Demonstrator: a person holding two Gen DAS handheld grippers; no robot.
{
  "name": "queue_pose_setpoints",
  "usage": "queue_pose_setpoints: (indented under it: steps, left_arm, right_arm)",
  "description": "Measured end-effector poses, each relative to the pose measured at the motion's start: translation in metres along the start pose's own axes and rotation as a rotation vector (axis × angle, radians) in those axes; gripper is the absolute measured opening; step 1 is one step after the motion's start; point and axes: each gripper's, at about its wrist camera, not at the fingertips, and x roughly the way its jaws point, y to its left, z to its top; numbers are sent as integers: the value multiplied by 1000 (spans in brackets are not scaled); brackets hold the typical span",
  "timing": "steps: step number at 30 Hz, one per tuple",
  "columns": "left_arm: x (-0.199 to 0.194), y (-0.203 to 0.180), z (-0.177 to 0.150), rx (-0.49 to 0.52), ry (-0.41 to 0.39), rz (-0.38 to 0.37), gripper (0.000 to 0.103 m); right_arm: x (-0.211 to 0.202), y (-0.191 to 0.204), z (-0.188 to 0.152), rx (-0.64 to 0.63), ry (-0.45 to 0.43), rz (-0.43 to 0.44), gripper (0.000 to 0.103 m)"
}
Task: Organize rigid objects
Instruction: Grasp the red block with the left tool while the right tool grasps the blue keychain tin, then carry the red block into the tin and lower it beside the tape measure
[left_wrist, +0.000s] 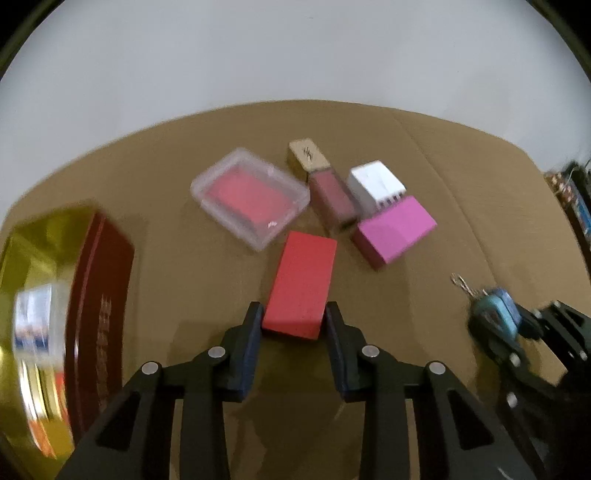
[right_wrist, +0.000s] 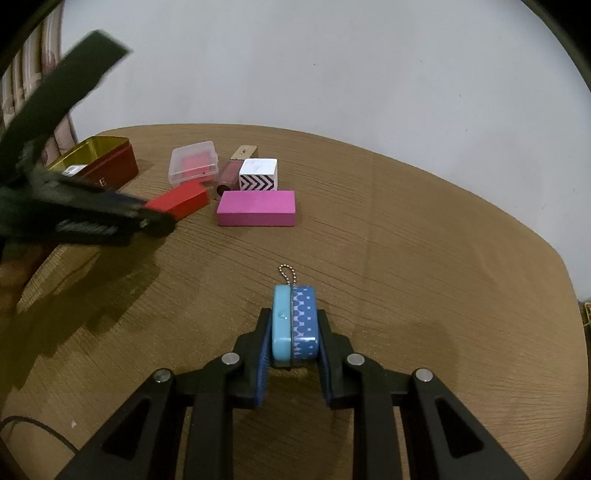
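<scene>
My left gripper (left_wrist: 294, 317) is shut on a red block (left_wrist: 301, 284), holding its near end; the block also shows in the right wrist view (right_wrist: 179, 201). My right gripper (right_wrist: 293, 328) is shut on a blue keychain case (right_wrist: 294, 326) with a bead chain, held on edge above the table; it shows at the right of the left wrist view (left_wrist: 495, 314). A red tin with gold inside (left_wrist: 74, 306) stands at the left. A pink block (left_wrist: 393, 230), a white chevron cube (left_wrist: 376, 184), a lip gloss tube (left_wrist: 327, 188) and a clear plastic case (left_wrist: 249, 195) lie beyond.
The wooden table (right_wrist: 406, 258) has a curved far edge against a white wall. A black cable (right_wrist: 33, 428) lies at the near left.
</scene>
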Motion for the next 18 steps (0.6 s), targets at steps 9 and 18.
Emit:
queue_pose_setpoints:
  steps: [9,18]
  left_arm:
    - [3,11,8,-23,4,-13,39]
    - [8,-3,10,-16,-21,40,26]
  right_arm:
    - [0,0,0,-3,0,-5,22]
    - [0,0,0,-1,1,-5,22]
